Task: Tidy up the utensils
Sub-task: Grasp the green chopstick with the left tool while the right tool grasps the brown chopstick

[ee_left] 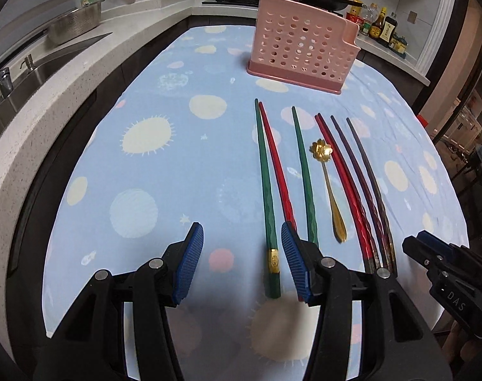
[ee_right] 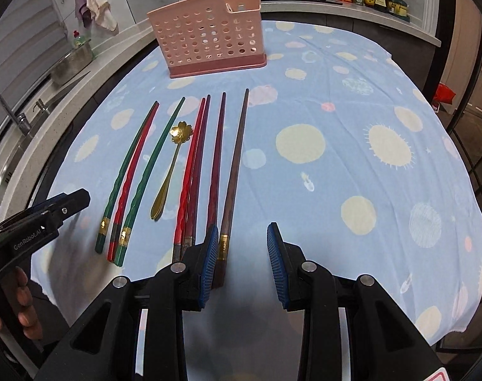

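Two sets of blue-padded fingers stand apart with nothing clamped between them. The left gripper hangs above the near edge of the worktop, its fingers straddling the butt of the leftmost green chopstick, pads not touching it. The right gripper hangs above the same edge further right — its left finger sits just beside the brown chopstick, the outermost of the row.

Between them lie the utensils, side by side and pointing toward the far edge: green and red chopsticks, a gold flower-bowled spoon, then red, purple and brown ones. A pink perforated holder stands upright near the far edge, well apart from the row — it looks empty. A spotted blue cloth covers the worktop.
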{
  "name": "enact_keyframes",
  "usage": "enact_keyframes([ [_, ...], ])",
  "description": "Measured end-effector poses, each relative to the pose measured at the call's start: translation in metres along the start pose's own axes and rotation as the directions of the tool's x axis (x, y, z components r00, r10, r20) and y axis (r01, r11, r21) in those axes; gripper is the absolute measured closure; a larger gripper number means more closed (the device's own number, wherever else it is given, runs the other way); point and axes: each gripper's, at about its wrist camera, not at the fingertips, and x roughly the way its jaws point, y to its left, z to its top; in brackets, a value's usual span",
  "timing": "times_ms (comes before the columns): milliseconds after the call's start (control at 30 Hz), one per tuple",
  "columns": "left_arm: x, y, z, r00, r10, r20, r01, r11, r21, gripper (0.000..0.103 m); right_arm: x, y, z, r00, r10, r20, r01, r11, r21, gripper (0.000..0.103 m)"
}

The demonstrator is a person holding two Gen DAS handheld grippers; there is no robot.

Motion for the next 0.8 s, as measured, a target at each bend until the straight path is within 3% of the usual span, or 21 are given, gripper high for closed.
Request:
enact_keyframes([
  [300, 0.006, -0.004, -0.01, 1.0, 0.017, -0.017, -0.017, 1.0, 0.021, 0.054, 0.006, 0.003, -0.002, 1.0, -0.003, -0.014, 0.003, 1.0, -0.006, 0.073],
  [500, 0.01, -0.002, -0.012, 0.999, 0.017, -0.027, -0.017, 1.0, 0.015, 0.055, 0.012, 0.007, -0.004, 0.999, -0.012, -0.032, 0.011, 1.0, -0.024, 0.08],
  [800, 0.014, -0.001, -0.014, 0.999, 0.023, -0.035, -0.022, 1.0, 0.017, 0.055, 0.015, 0.003, -0.005, 0.999, -0.02, -0.045, 0.02, 1.0, -0.012, 0.081],
])
